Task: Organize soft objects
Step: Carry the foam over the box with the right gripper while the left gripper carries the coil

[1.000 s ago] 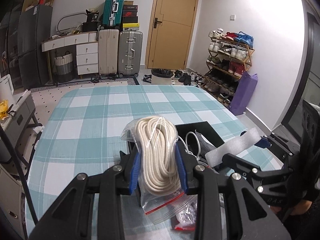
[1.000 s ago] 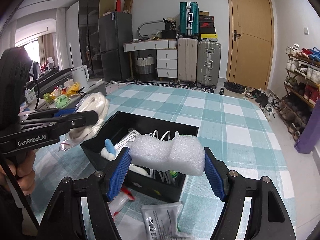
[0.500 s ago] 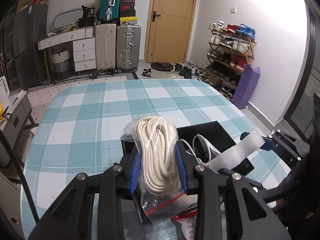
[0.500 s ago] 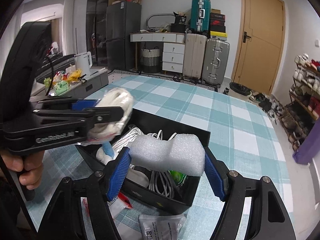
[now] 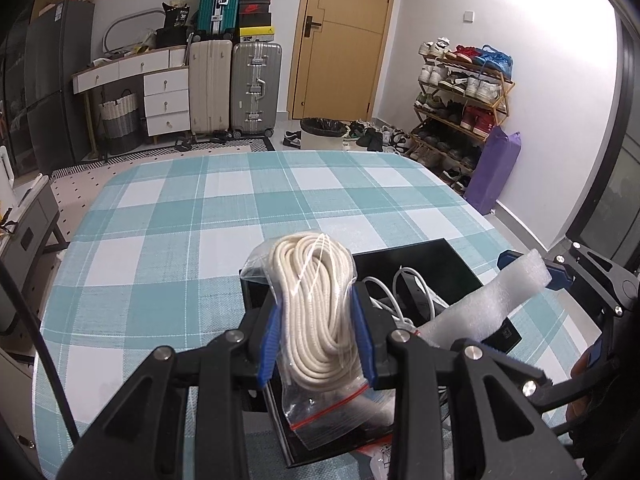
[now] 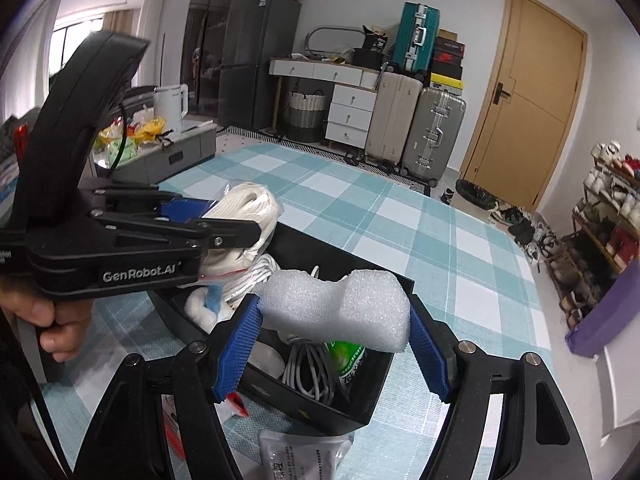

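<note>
I see the left hand-held gripper [image 5: 316, 336] pinching the bagged rope [image 5: 316, 300] and the right hand-held gripper [image 6: 334, 344] pinching the foam block [image 6: 340, 304], both above the black bin [image 6: 360, 408].

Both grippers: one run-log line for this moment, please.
left gripper: shut on bagged rope | right gripper: shut on foam piece | both above black bin | bin holds white cables

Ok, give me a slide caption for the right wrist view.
Right gripper holds white foam block over black bin of cables; left gripper brings bagged rope alongside.
</note>
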Demonstrator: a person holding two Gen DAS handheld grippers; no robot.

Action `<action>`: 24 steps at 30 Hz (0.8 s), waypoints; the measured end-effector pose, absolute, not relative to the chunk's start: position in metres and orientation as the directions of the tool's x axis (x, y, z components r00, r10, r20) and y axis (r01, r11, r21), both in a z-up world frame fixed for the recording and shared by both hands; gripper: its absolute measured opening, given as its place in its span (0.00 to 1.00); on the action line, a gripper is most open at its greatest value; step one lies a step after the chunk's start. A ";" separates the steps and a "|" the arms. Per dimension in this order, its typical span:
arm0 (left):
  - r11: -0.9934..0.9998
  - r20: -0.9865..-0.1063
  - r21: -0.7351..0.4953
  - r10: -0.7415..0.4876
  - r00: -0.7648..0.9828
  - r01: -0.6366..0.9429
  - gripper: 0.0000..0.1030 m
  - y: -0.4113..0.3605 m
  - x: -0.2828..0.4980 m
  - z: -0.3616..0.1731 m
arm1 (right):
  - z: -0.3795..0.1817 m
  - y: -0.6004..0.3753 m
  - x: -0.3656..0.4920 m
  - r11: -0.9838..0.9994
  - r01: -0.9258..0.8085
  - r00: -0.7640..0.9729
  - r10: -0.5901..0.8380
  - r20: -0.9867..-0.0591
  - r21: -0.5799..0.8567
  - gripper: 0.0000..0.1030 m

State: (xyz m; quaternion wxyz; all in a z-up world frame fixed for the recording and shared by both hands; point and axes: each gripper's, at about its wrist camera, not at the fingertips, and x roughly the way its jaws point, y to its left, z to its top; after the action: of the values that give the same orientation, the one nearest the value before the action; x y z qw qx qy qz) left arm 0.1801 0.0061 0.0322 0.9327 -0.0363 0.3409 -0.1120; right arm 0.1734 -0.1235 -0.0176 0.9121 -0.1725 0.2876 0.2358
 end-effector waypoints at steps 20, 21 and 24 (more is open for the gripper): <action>0.972 -0.661 -0.139 -0.234 0.713 0.190 0.38 0.002 0.181 0.022 | -0.010 -0.137 0.172 0.830 -0.536 0.725 0.362 -0.586 -0.151 0.70; 0.973 -0.660 -0.137 -0.230 0.715 0.187 0.44 0.002 0.181 0.023 | -0.008 -0.139 0.172 0.837 -0.527 0.733 0.361 -0.576 -0.146 0.70; 0.972 -0.649 -0.136 -0.232 0.724 0.190 0.56 0.001 0.178 0.027 | -0.005 -0.140 0.175 0.856 -0.496 0.755 0.346 -0.556 -0.142 0.70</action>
State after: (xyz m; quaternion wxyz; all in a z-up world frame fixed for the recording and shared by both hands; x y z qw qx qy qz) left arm 0.1776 0.0012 0.0268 0.9280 -0.0301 0.3534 -0.1137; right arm 0.1746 -0.1397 -0.0049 0.9261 -0.1416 0.2656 0.2274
